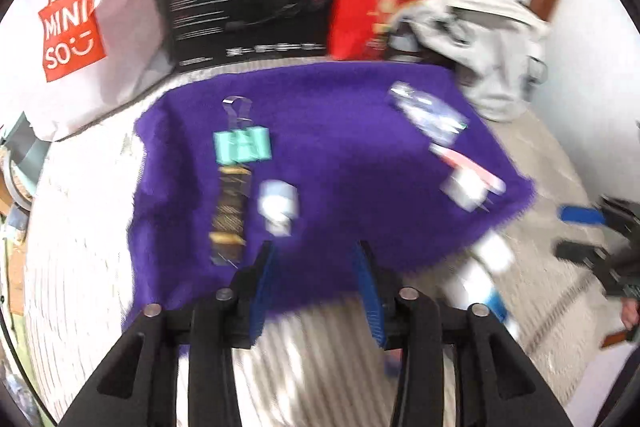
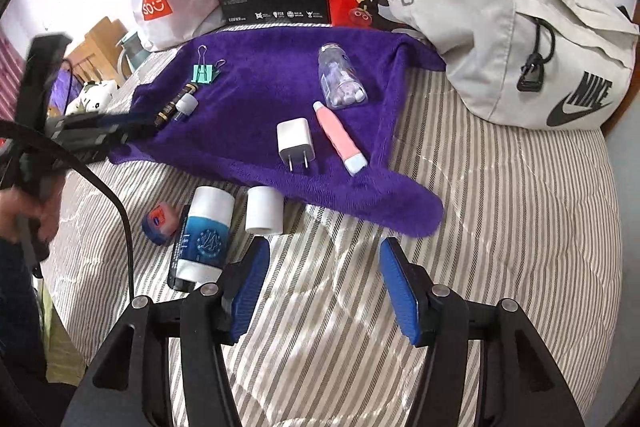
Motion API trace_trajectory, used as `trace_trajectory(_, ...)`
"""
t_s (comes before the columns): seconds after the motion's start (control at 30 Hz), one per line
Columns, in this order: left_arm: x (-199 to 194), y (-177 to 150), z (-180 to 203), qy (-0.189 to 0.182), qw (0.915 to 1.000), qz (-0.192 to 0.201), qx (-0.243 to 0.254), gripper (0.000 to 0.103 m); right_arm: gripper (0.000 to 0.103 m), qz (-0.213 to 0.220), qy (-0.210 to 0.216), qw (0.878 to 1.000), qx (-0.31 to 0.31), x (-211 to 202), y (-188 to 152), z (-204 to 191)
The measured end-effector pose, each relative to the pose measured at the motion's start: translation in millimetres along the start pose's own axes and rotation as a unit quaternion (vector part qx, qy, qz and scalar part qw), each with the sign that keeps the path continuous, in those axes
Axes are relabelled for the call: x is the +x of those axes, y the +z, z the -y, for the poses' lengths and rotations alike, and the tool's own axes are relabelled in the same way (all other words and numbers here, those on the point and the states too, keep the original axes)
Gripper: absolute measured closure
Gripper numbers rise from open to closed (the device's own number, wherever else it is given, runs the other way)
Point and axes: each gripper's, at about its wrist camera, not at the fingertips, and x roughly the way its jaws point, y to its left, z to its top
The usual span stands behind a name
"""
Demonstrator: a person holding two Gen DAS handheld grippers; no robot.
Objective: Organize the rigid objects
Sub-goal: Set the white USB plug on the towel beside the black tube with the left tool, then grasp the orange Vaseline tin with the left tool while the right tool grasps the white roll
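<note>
A purple towel (image 2: 280,99) lay on a striped bed cover (image 2: 500,227). On it sat a green binder clip (image 2: 205,73), a dark tube (image 2: 176,105), a clear pill bottle (image 2: 340,79), a white charger (image 2: 295,141) and a pink tube (image 2: 340,137), seemingly placed already. Off the towel, just beside its near edge, waited a blue-and-white stick (image 2: 206,231), a white cap (image 2: 265,209) and a small orange jar (image 2: 160,221). The left gripper (image 1: 316,255) and right gripper (image 2: 322,267) both hovered with fingers apart, holding nothing. Bags and boxes lined the white wall behind.

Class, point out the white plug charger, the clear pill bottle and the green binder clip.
white plug charger (image 2: 294,143): right wrist view, middle of its white body.
clear pill bottle (image 2: 342,79): right wrist view, its clear side wall.
green binder clip (image 2: 203,73): right wrist view, its green clamp body.
</note>
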Motion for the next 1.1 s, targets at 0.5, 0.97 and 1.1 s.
trace_trajectory(0.5, 9, -65, 51, -0.029, 0.9969, -0.040, 0.062, 0.059, 0.044, -0.007, -0.016, 1.000, 0.000, -18, -36, -6)
trace_trajectory(0.97, 23, -65, 65, -0.002, 0.9931, -0.041, 0.110, 0.068, 0.043, -0.010, 0.001, 1.000, 0.017, -1, -32, -10)
trace_trajectory(1.1, 21, -65, 57, -0.007, 0.9951, -0.044, 0.088, 0.068, 0.043, 0.011, 0.024, 0.999, 0.018, 11, -11, -23)
